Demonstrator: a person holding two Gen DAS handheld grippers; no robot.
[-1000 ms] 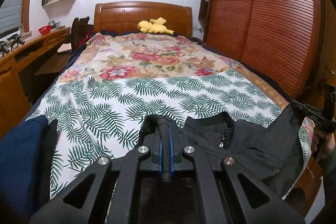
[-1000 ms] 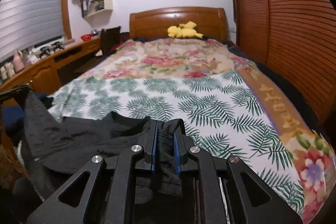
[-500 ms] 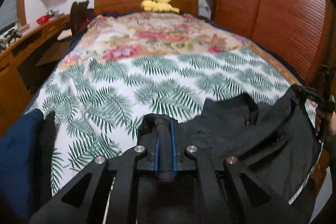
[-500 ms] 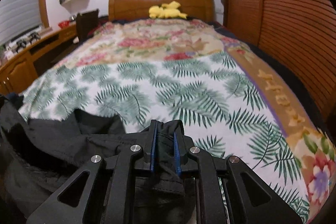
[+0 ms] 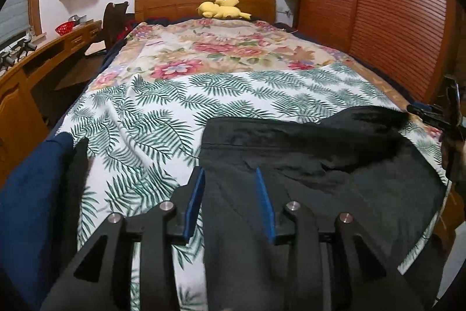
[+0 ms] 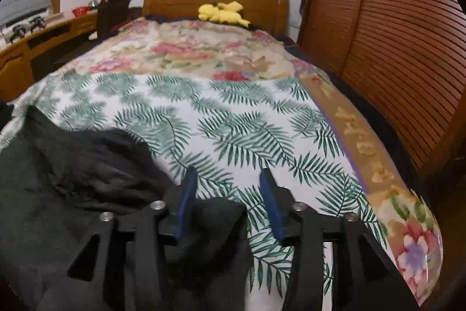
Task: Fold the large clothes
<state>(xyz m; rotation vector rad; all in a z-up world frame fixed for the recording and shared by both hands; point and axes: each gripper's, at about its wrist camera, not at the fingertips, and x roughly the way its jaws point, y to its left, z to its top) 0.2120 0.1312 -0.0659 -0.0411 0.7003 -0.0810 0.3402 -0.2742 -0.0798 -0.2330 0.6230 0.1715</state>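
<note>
A black jacket (image 5: 314,165) lies spread across the near end of the bed on the palm-leaf sheet (image 5: 180,107). My left gripper (image 5: 230,174) is open, its blue pads apart over the jacket's left edge, holding nothing. My right gripper (image 6: 227,174) is open too, with a corner of the black jacket (image 6: 87,165) lying under and between its pads. The right gripper also shows at the far right of the left wrist view (image 5: 442,118).
A floral blanket (image 5: 221,48) covers the far half of the bed, with a yellow plush toy (image 5: 221,8) at the wooden headboard. A slatted wooden wardrobe (image 5: 378,19) runs along the right. A wooden desk (image 5: 35,69) and a dark blue cloth (image 5: 29,194) are at left.
Both grippers have opened and let go of the jacket. The jacket has dropped flat onto the bed.
</note>
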